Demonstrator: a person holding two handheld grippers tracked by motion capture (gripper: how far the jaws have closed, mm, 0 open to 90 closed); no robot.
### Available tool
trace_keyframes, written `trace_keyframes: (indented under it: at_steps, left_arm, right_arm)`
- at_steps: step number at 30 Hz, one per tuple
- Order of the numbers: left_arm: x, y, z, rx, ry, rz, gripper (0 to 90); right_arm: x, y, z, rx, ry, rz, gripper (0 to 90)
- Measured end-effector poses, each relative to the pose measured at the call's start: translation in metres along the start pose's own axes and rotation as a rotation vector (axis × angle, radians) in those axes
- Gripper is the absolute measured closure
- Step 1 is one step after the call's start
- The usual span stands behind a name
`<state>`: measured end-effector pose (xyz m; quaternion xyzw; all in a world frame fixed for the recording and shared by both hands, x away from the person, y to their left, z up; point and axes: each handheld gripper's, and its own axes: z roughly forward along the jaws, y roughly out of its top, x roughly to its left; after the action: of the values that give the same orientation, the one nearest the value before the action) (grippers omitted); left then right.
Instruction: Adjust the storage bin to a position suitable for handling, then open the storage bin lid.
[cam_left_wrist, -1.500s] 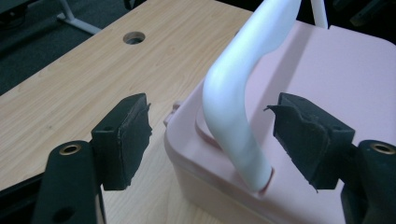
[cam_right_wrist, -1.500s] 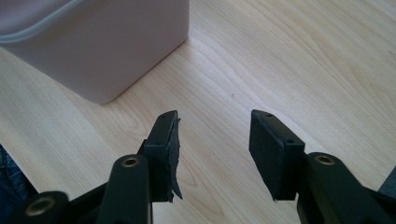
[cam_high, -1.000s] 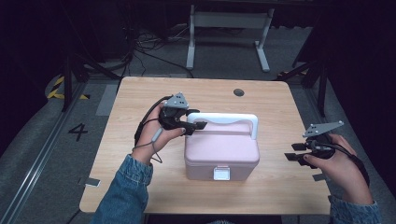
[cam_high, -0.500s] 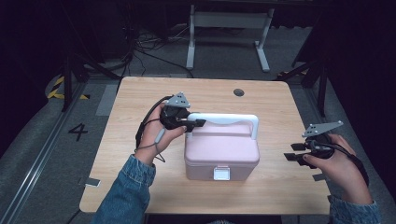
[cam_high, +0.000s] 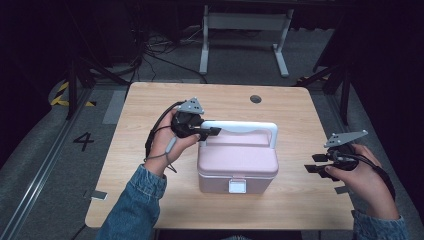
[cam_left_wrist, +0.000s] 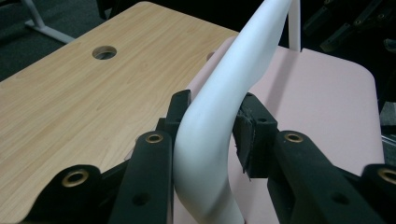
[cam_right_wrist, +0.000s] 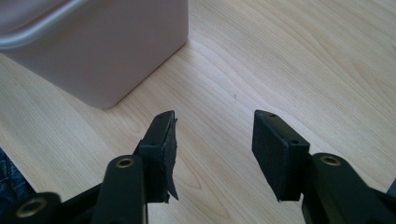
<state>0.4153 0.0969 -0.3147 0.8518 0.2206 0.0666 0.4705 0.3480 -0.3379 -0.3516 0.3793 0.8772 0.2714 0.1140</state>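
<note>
A pink lidded box (cam_high: 237, 160) with a white carrying handle (cam_high: 240, 126) stands in the middle of the wooden table (cam_high: 150, 100). My left gripper (cam_high: 212, 131) is shut on the handle's left end. In the left gripper view both pads press the handle (cam_left_wrist: 247, 56) from either side, just above the pink lid (cam_left_wrist: 322, 102). My right gripper (cam_high: 314, 163) hovers low over the table to the right of the box, held in a hand. Its jaws stand open over bare wood (cam_right_wrist: 212, 135), with a corner of the box (cam_right_wrist: 93, 46) ahead on the left.
A round cable hole (cam_high: 256, 99) sits near the table's far edge, also in the left gripper view (cam_left_wrist: 104, 52). A white metal stand (cam_high: 245, 20) and cables lie on the floor behind the table. The table's edge is close to the right hand.
The left gripper's jaws have closed on the handle's left end, where they stood apart a second ago. The right gripper has not moved.
</note>
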Motion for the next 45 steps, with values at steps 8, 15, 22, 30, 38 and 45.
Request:
trace_keyframes:
  at_steps: [8, 15, 22, 30, 38, 45]
  left_arm:
    - [0.001, 0.008, -0.005, -0.009, 0.001, 0.004, 69.3]
    - [0.004, 0.017, -0.008, -0.021, 0.010, 0.013, 69.1]
    - [0.009, 0.025, -0.009, -0.025, 0.016, 0.005, 68.9]
    - [0.014, 0.028, -0.008, -0.023, 0.009, -0.006, 68.9]
    - [0.021, 0.030, -0.007, -0.038, 0.013, -0.039, 68.4]
    - [0.024, 0.033, -0.005, -0.034, 0.016, -0.048, 68.5]
  right_arm:
    - [-0.001, -0.007, -0.005, -0.007, -0.011, 0.017, 50.7]
    - [-0.001, -0.010, -0.007, -0.013, -0.016, 0.020, 50.7]
    - [0.005, -0.010, -0.020, -0.103, 0.006, 0.017, 55.7]
    - [0.012, -0.005, -0.030, -0.280, 0.100, -0.013, 73.1]
    - [0.026, 0.007, -0.021, -0.385, 0.189, -0.110, 86.1]
    - [0.038, 0.019, -0.007, -0.468, 0.277, -0.150, 90.0]
